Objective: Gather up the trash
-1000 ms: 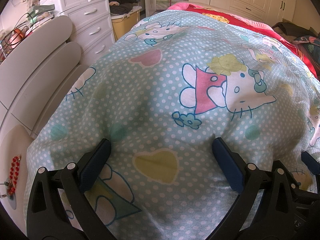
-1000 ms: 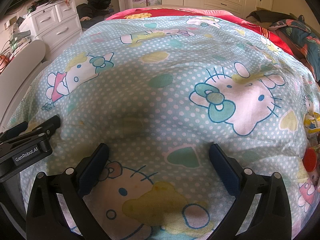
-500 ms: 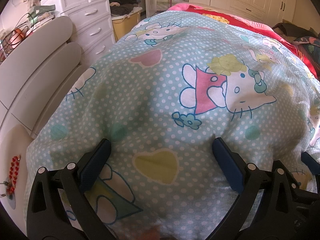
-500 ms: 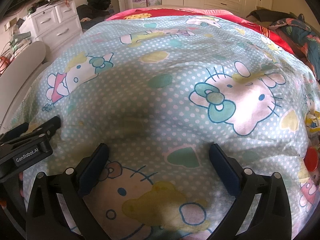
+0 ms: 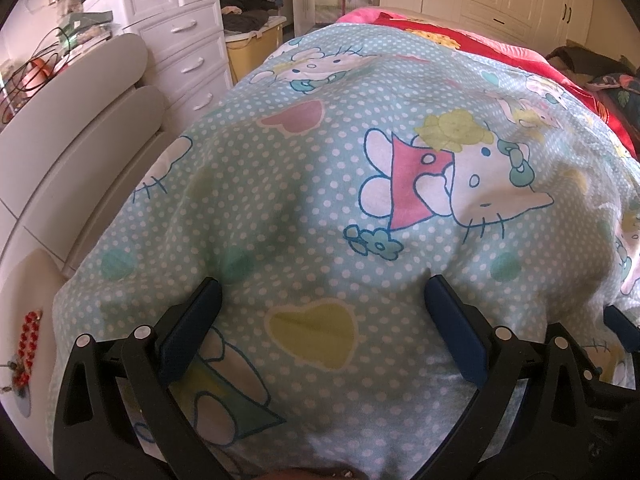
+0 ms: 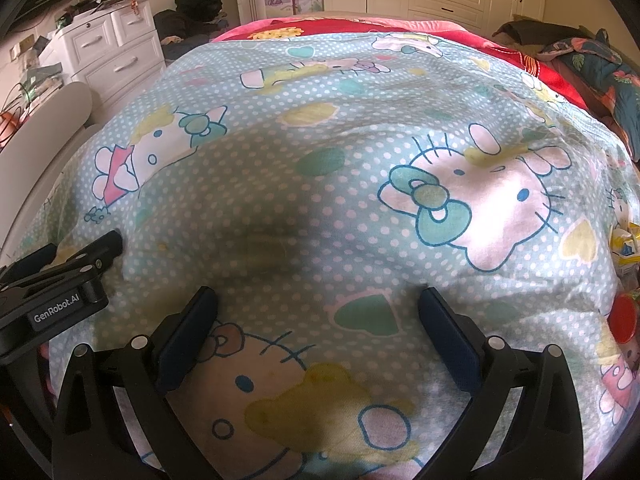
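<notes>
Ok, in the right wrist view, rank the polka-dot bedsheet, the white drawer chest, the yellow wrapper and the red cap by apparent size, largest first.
1. Polka-dot bedsheet, which fills most of the view.
2. White drawer chest, though it stands farther off.
3. Yellow wrapper and red cap: both small and cut off by the right edge, so unranked.

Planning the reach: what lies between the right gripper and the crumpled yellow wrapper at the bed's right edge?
Only bare bedsheet between the right gripper and the wrapper, per the right wrist view.
</notes>
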Action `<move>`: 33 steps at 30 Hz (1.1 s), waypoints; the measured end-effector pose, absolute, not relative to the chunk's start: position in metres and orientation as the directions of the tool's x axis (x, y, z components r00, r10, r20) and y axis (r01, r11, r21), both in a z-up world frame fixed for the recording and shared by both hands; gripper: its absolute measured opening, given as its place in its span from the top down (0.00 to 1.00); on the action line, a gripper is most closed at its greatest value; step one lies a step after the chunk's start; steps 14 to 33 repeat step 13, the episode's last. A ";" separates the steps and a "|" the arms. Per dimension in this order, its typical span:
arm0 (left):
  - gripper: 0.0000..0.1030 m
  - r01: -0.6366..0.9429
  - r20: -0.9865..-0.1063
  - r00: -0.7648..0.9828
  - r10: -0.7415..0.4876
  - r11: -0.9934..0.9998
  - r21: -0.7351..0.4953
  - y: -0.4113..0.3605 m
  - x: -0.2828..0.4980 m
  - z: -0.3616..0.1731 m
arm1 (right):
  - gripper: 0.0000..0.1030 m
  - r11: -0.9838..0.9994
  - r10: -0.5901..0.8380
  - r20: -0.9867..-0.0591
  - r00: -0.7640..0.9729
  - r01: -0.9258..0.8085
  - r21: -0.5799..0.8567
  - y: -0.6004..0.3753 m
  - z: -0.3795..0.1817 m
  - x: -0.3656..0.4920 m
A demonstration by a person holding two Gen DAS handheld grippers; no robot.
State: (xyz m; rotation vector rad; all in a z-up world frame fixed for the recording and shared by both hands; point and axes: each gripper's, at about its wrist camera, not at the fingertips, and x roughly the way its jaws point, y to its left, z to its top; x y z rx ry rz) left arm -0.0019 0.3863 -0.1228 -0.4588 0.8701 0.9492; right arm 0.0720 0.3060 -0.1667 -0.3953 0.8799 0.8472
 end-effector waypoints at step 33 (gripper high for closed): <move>0.09 -0.850 -0.806 0.289 0.516 0.525 0.031 0.384 -0.002 -0.122 | 0.05 0.620 0.479 -0.803 0.354 -0.784 0.024 0.306 -0.167 0.071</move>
